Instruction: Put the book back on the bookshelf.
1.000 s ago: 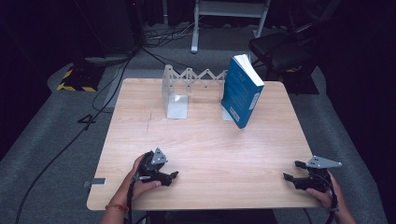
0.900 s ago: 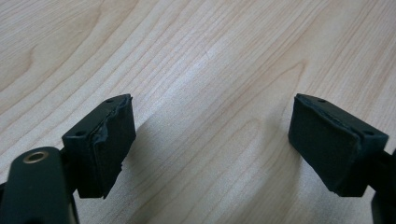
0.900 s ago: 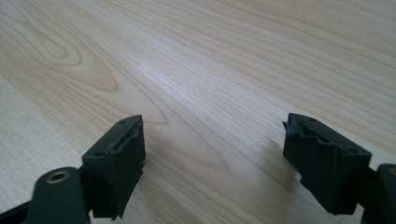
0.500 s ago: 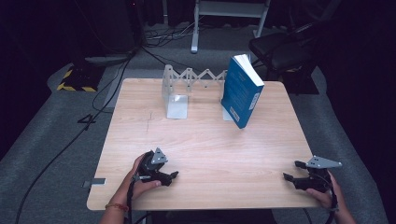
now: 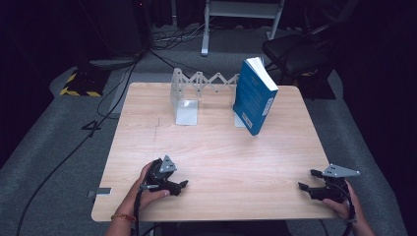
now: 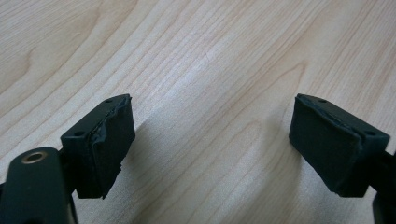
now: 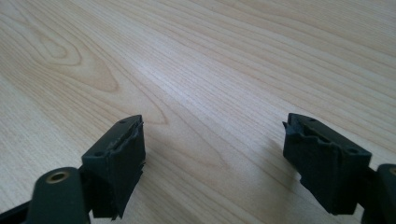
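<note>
Nothing has moved since the earlier frame — both hands rest near the front edge of the light wooden table (image 5: 211, 147). Left gripper (image 5: 178, 186) and right gripper (image 5: 307, 181) stand wide, empty, well apart from the blue book (image 5: 253, 96) leaning beside the zigzag metal bookend (image 5: 189, 91). Grey carpet, cables and a dark chair surround the table. Gripper views add wood grain between the pads (image 6: 112, 144) — nothing else.

Each hand carries a black two-jaw gripper; the left gripper (image 5: 183, 185) and right gripper (image 5: 305, 180) each bear a grey three-cornered plate on top; dark cables trail toward six o'clock; the black pads (image 6: 108, 145) have frayed edges and small screw holes; a brass-ringed hole sits at seven o'clock; an orange wristband (image 5: 122, 217) circles the left wrist.
</note>
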A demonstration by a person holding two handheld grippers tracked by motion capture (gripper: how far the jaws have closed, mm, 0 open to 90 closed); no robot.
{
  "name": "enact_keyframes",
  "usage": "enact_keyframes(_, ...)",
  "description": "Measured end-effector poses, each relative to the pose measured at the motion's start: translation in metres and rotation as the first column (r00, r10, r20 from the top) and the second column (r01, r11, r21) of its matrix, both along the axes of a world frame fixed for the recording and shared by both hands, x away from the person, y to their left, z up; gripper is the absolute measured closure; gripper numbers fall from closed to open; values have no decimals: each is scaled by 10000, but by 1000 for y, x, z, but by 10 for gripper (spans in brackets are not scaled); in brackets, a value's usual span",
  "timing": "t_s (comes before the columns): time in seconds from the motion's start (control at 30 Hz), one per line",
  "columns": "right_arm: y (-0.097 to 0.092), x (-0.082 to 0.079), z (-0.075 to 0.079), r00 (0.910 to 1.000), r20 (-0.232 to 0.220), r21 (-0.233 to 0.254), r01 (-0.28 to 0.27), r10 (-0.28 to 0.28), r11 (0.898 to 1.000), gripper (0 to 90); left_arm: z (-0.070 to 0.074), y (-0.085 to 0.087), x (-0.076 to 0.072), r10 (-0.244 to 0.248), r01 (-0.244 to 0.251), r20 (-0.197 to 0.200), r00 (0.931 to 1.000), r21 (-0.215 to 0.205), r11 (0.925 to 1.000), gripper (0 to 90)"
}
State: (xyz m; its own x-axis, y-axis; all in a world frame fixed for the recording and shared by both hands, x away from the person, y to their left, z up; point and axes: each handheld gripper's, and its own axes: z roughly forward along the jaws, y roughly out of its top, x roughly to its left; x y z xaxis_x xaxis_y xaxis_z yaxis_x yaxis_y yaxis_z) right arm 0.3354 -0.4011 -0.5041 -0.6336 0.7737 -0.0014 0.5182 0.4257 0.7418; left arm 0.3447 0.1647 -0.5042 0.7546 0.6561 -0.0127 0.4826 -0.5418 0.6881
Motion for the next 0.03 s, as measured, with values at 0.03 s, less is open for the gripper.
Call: enact_keyframes(0.03,0,0,0,10000,-1,1,2,-2,10000,211,0,0,0,0,0,0,10000,0,10000,148)
